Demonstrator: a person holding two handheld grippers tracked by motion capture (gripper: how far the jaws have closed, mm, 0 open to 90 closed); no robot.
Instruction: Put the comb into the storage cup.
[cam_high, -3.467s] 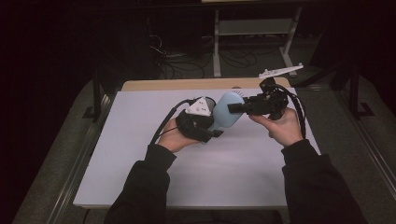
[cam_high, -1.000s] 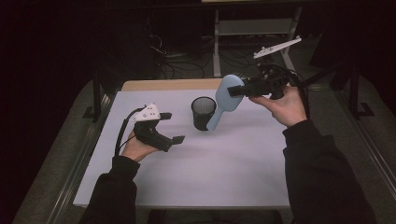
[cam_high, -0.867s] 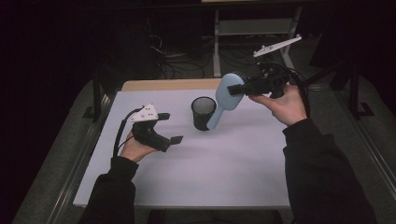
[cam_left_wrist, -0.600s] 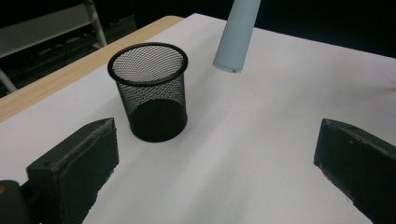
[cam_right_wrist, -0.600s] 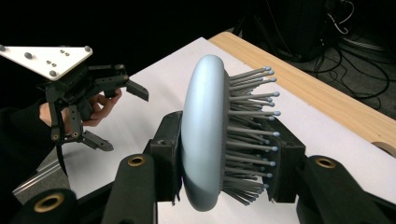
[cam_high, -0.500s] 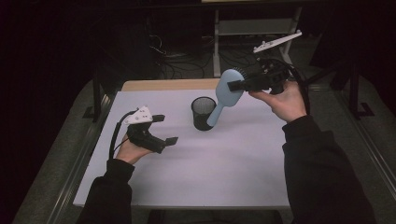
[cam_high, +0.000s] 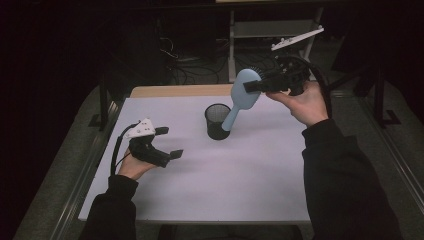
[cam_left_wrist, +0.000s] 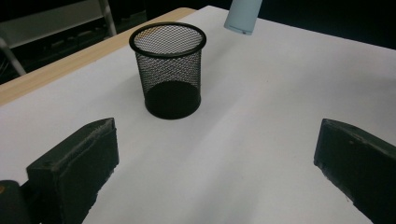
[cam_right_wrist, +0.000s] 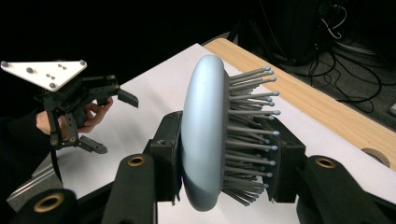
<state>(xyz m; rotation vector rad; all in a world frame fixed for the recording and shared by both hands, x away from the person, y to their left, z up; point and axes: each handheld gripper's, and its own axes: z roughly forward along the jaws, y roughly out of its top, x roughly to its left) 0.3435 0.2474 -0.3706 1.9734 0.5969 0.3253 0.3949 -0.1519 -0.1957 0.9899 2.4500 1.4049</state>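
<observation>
Item one, nearest you: your left gripper, jaws spread wide, empty, low over the white tabletop. Item two: black mesh cup, upright, apparently empty. Item three, farthest: your right gripper, jaws clamped on the blue hairbrush head, handle slanting down beside the cup's rim. Insertion appears not yet done.

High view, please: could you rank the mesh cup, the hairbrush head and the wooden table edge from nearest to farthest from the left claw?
1. Mesh cup, standing mid-table, up and to the right of the left claw.
2. Wooden table edge, along the far side.
3. Hairbrush head, raised at far right, clamped in the right claw.
</observation>
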